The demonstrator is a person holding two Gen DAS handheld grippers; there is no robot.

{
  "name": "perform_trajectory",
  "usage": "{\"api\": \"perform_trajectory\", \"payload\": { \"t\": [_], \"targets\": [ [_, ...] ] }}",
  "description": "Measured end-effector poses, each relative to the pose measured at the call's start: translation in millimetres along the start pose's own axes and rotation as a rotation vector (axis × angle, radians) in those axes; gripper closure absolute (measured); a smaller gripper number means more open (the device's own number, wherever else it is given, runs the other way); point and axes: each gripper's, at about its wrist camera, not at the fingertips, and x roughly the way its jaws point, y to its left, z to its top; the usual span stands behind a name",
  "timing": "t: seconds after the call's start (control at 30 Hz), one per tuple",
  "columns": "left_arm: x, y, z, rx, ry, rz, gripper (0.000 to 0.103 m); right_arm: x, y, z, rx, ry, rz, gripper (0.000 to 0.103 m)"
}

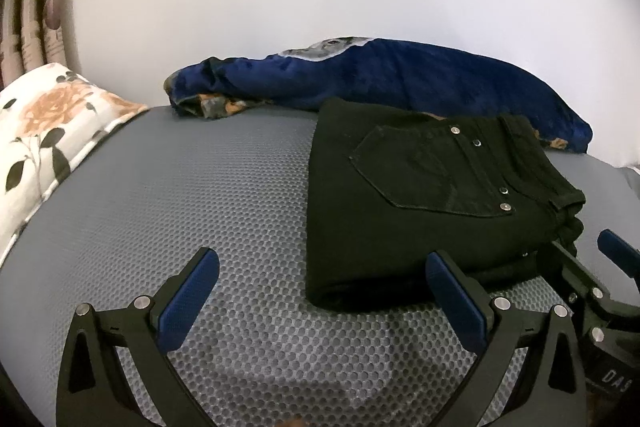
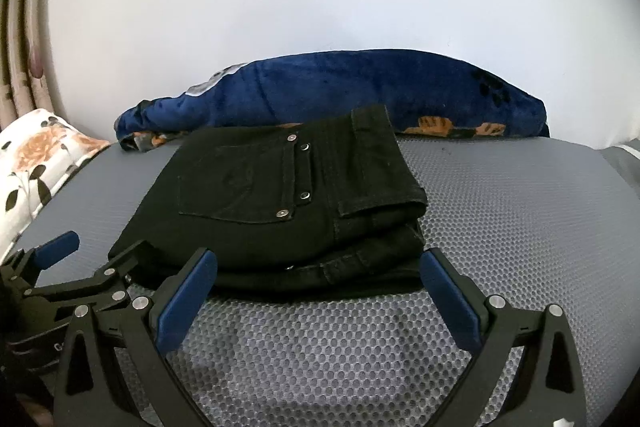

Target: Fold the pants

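Pants [image 2: 280, 203], black and folded into a compact stack, lie on the grey mesh mattress [image 2: 520, 219] just ahead of my tongs, back pocket up, waistband toward 3 o'clock in the right wrist view. A blue blanket [image 2: 340, 87] is bunched touching them at 12 o'clock, a floral pillow [image 1: 44, 123] at 9. Both my left gripper [image 1: 322, 287] and right gripper [image 2: 320, 283] stand spread wide, holding nothing; I cannot tell the stack's long axis.

black pants [image 1: 420, 195], grey honeycomb mat [image 1: 200, 187], navy blanket [image 1: 380, 79], white pillow [image 1: 44, 131] with orange roses.
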Motion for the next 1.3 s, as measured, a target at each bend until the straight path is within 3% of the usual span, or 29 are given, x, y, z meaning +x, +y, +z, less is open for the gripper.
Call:
{"api": "perform_trajectory", "payload": {
  "t": [1.3],
  "targets": [
    [-2.0, -2.0, 3.4, 0.009, -0.01, 0.045, 0.001, -4.7, 3.8, 1.2, -0.023, -0.024, -0.054, 0.001]
  ]
}}
